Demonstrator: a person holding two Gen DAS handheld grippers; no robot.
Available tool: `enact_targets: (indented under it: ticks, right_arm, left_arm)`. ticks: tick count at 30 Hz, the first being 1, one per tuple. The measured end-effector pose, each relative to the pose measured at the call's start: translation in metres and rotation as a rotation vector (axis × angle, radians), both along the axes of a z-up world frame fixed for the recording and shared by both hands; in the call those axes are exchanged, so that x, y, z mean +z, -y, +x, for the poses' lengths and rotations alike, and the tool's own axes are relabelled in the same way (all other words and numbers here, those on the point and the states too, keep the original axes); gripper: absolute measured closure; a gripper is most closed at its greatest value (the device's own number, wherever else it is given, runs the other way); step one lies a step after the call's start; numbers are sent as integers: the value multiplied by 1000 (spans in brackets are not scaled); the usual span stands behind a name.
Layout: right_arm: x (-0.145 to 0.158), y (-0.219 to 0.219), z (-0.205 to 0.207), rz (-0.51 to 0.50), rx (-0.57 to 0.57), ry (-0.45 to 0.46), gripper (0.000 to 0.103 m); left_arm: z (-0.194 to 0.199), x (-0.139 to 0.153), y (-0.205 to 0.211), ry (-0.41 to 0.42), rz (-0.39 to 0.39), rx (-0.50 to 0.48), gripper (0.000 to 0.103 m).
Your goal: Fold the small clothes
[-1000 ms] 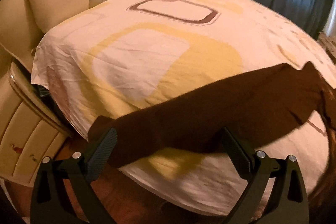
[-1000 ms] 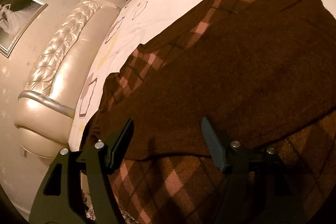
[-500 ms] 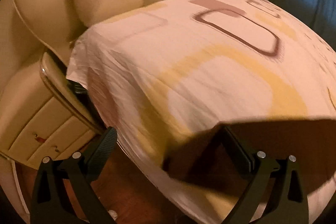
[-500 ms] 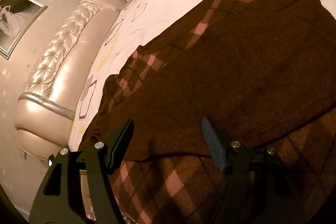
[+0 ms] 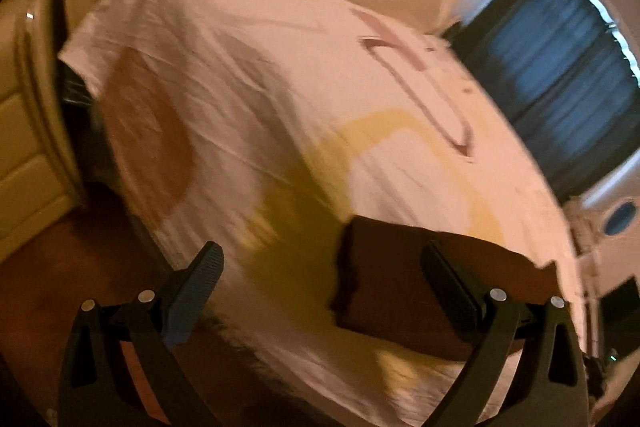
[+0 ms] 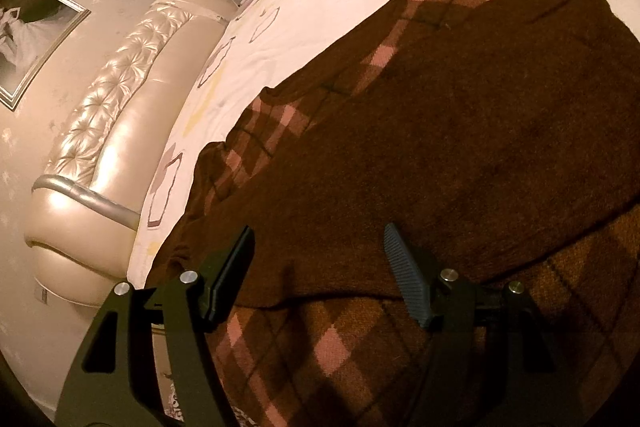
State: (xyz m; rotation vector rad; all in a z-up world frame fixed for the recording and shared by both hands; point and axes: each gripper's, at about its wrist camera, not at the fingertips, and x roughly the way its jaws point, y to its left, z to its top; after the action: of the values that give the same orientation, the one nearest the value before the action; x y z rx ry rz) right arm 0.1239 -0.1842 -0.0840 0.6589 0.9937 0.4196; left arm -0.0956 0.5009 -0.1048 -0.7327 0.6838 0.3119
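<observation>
garment: dark brown knit sweater w/ pink argyle (image 6: 460, 115), flat on patterned bed sheet (image 5: 240, 75)
L tool (image 5: 324, 275): apart, empty
R tool (image 6: 320, 259): apart, empty, over folded edge
handling: prob. soft, limp; pinch hem/cuff

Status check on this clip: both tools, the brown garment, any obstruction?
Left tool open, empty, over the bedsheet. Right tool open, above the brown argyle garment, not gripping. Garment lies partly folded on the bed. Nothing in the way.

Below me the bed (image 6: 280, 39) wears a pale sheet (image 5: 248, 75) with yellow and brown shapes; a brown argyle sweater (image 6: 460, 131) lies spread directly on it.
</observation>
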Motion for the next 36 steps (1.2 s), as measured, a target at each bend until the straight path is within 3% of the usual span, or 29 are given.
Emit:
enact_targets:
  ticks: [6, 12, 15, 19, 20, 21, 22, 24, 27, 28, 29, 33, 36]
  right_arm:
    - [0, 1, 0, -9, -8, -1, 36]
    - [0, 2, 0, -19, -10, 4, 36]
    - [0, 1, 0, -18, -11, 4, 36]
    - [0, 2, 1, -24, -13, 8, 36]
    - [-1, 1, 0, -25, -16, 8, 36]
    - [-1, 2, 1, -26, -17, 9, 36]
    - [-1, 2, 1, -26, -18, 9, 36]
    - [-1, 3, 3, -27, -20, 8, 36]
    - [-2, 4, 2, -25, -24, 9, 36]
    - [-2, 4, 2, -26, -23, 11, 36]
    - [-2, 4, 2, -27, -23, 12, 36]
    - [-2, 7, 2, -20, -34, 5, 36]
    - [-1, 11, 2, -9, -43, -9, 36]
  left_arm:
    - [13, -14, 4, 17, -44, -37, 5]
    - [10, -20, 3, 106, -171, -97, 5]
    - [15, -15, 13, 136, -181, -197, 5]
    - [22, -14, 16, 108, -180, -218, 6]
    - [23, -15, 16, 107, -189, -216, 10]
    - [24, -14, 15, 105, -203, -217, 34]
    - [24, -15, 15, 103, -220, -226, 48]
    - [26, -18, 16, 72, -258, -238, 55]
    - [28, -13, 27, 24, -209, -279, 68]
    - [28, -12, 29, 11, -200, -289, 86]
    - [29, -11, 31, -2, -207, -300, 97]
    - [28, 8, 37, 22, -234, -288, 98]
    - [27, 40, 46, 85, -260, -294, 98]
